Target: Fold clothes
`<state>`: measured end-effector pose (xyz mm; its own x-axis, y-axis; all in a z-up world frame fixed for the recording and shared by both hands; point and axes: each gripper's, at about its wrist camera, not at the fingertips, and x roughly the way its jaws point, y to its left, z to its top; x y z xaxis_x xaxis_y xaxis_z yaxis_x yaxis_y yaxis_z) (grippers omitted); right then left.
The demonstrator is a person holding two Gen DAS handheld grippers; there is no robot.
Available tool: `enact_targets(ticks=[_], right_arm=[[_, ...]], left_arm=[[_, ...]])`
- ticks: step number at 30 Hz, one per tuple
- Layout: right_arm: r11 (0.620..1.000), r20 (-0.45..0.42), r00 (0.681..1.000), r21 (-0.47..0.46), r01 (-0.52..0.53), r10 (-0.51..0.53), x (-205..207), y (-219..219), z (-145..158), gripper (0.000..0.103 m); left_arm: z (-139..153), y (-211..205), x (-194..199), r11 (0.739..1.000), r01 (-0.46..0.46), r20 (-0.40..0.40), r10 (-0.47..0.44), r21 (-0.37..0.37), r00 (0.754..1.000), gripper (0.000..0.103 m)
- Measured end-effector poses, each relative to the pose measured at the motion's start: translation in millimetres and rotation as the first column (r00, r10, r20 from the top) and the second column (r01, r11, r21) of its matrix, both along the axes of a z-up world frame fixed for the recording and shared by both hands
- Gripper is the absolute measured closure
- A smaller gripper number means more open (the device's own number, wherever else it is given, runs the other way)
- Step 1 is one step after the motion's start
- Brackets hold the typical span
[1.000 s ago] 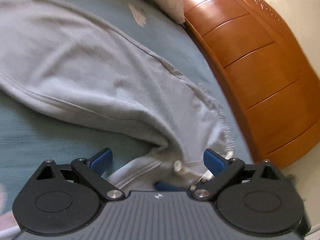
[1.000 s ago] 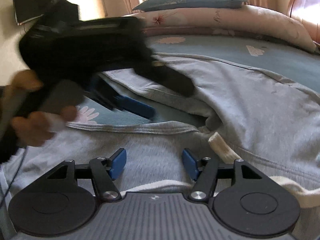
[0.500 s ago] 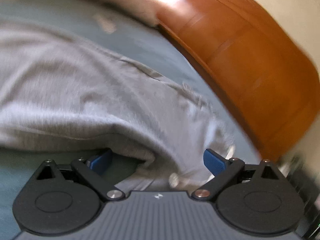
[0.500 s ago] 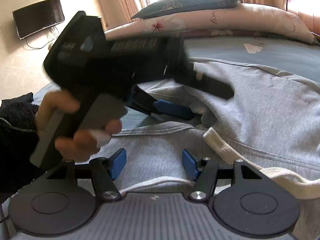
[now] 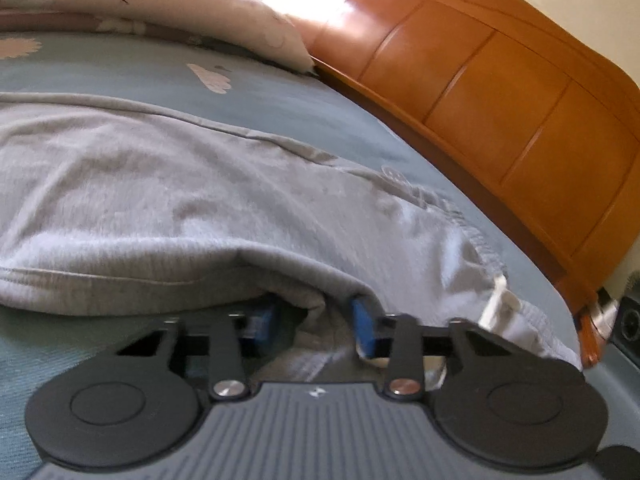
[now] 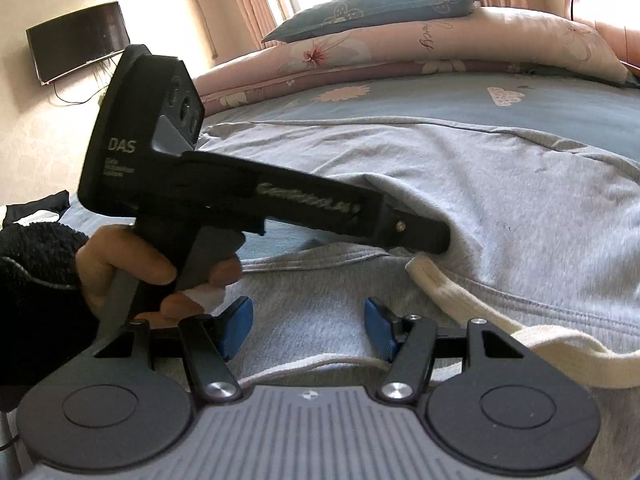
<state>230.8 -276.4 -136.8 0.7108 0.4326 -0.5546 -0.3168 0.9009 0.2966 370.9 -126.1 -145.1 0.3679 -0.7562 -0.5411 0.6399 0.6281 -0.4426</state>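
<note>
Left gripper (image 5: 316, 322) pinches a fold of the grey sweatpants (image 5: 168, 200); right gripper (image 6: 306, 326) hangs spread above them.

In the left wrist view the blue pads (image 5: 362, 320) have just been closing and now press a bunched edge of grey cloth between them, the fold draping over their tips. Just right of the left gripper lies the gathered waistband with a cream drawstring (image 5: 494, 300). Beyond it the pant leg stretches away across the blue-green bedsheet (image 5: 280, 92), then a floral pillow (image 5: 168, 4), with the wooden headboard (image 5: 500, 92) off to the right. In the right wrist view the right gripper's jaws stand apart with nothing pressed between them, grey fabric beneath. Ahead and to the left a hand (image 6: 132, 272) holds the left gripper's black handle, its nose buried in the cloth. Far off, a wall screen (image 6: 76, 40).
</note>
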Motion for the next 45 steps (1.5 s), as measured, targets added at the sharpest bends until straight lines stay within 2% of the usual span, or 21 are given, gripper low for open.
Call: enact_targets(ticks=[1,4,12,15,16,17,19,20,22,26,30,33,35,36,41,45], right_arm=[[1.000,0.000,1.000,0.001,0.000,0.000,-0.1,-0.2,-0.1,0.037],[1.000,0.002,1.000,0.005,0.000,0.000,-0.5,-0.8,-0.5,0.037],[1.000,0.003,1.000,0.006,-0.001,0.001,0.4,-1.3,-0.9,0.036],[1.000,0.003,1.000,0.002,-0.003,0.003,0.6,-1.1,-1.0,0.036],[1.000,0.003,1.000,0.001,-0.003,0.003,0.5,-1.0,-1.1,0.036],[1.000,0.004,1.000,-0.001,-0.003,0.003,0.3,-0.6,-1.2,0.036],[1.000,0.006,1.000,-0.006,-0.003,0.003,-0.1,0.0,-1.3,0.036],[1.000,0.007,1.000,-0.007,-0.003,0.003,-0.5,0.3,-1.3,0.036],[1.000,0.007,1.000,-0.007,-0.002,0.002,-0.3,0.3,-1.3,0.035],[1.000,0.006,1.000,0.000,-0.003,0.003,-0.3,-1.4,-2.1,0.035],[1.000,0.006,1.000,0.009,-0.004,0.004,-0.8,-2.5,-2.7,0.035],[1.000,0.006,1.000,0.013,-0.005,0.005,-0.7,-2.0,-2.3,0.034],[1.000,0.008,1.000,0.015,-0.011,0.011,-1.4,-2.1,-2.8,0.032],[1.000,0.008,1.000,0.012,-0.012,0.012,-1.5,-1.6,-2.6,0.032],[1.000,0.009,1.000,0.009,-0.013,0.013,-1.9,-0.7,-2.8,0.031],[1.000,0.009,1.000,0.009,-0.013,0.013,-1.9,-0.1,-2.5,0.031]], left_arm=[[-0.5,0.8,0.1,1.000,0.001,-0.005,-0.001,-0.007,1.000,0.092],[4.9,8.2,-8.6,1.000,-0.012,0.030,0.013,-0.023,0.999,0.102],[26.4,34.6,-26.1,0.998,-0.033,0.073,0.037,-0.053,0.997,0.102],[23.3,52.4,-19.1,0.994,-0.085,-0.017,0.084,-0.066,0.996,0.100],[20.2,58.6,-14.3,0.990,-0.119,-0.058,0.115,-0.074,0.992,0.093],[16.6,65.0,-9.1,0.985,-0.151,-0.104,0.142,-0.085,0.984,0.078],[6.0,78.3,2.3,0.968,-0.216,-0.209,0.186,-0.131,0.960,0.057],[1.2,84.2,7.2,0.956,-0.253,-0.248,0.212,-0.149,0.945,0.053],[-5.3,93.5,15.4,0.934,-0.319,-0.275,0.269,-0.159,0.923,0.053],[-15.1,111.1,28.0,0.891,-0.400,-0.316,0.325,-0.213,0.891,0.051],[-16.8,121.7,35.4,0.864,-0.456,-0.281,0.392,-0.215,0.876,0.050],[-15.9,122.5,40.7,0.851,-0.467,-0.303,0.392,-0.240,0.869,0.050],[-15.2,123.0,44.2,0.842,-0.475,-0.317,0.391,-0.256,0.864,0.040],[-14.7,122.1,45.4,0.841,-0.472,-0.323,0.384,-0.264,0.865,0.038],[-16.5,93.6,40.6,0.874,-0.365,-0.338,0.254,-0.321,0.906,0.037],[-17.8,67.9,38.2,0.891,-0.304,-0.346,0.183,-0.337,0.920,0.037]])
